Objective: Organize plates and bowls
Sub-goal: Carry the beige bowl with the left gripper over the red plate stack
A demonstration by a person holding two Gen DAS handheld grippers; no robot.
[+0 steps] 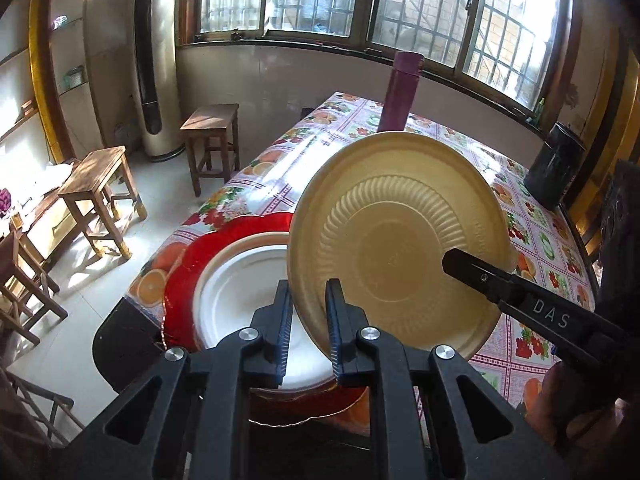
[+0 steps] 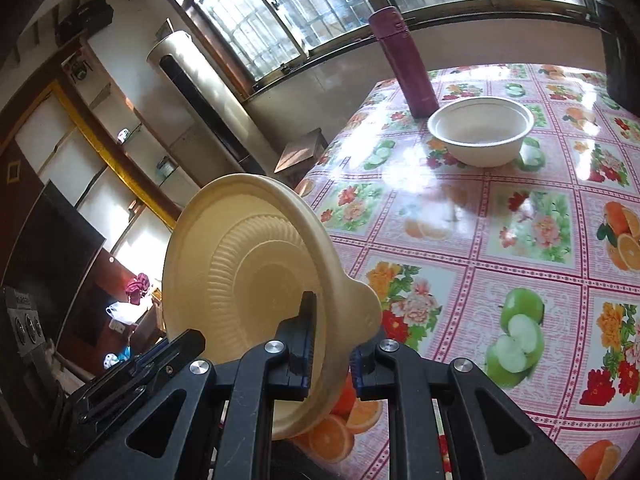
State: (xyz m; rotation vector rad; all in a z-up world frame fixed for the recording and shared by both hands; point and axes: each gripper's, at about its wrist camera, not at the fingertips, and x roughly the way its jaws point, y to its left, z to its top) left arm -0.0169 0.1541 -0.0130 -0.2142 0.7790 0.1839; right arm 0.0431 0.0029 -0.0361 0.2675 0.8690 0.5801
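Left gripper (image 1: 307,320) jaws narrow, pinching the near rim of a tan plate (image 1: 400,240). The plate is lifted off the table and tilted steeply, its ribbed underside facing the left wrist camera. Right gripper (image 2: 334,346) also narrow, clamped on the same tan plate (image 2: 256,280) at the opposite edge; one finger lies across the ribbed face, the other sits behind the rim by a small tab. In the left view the right gripper's black finger (image 1: 476,270) reaches onto the plate from the right.

Under and left of the held plate: a white plate (image 1: 236,292) sits inside a red plate (image 1: 180,280) with a scalloped shiny rim, stacked, near the table's corner. The white plate looks empty as far as it can be seen; its right part is hidden by the tan plate and the fingers.

Further out on the table (image 2: 520,240), covered by a fruit-and-flower cloth: a white bowl (image 2: 480,132), upright, empty, standing just beside a tall purple flask (image 2: 404,64). Flask is upright and closed at the top. A dark bin (image 1: 554,164) stands at the table's far right edge; contents cannot be told.

Beyond the table: wooden stools (image 1: 212,140) on a pale tiled floor, a tall standing air conditioner (image 1: 154,60), barred windows (image 1: 440,8).
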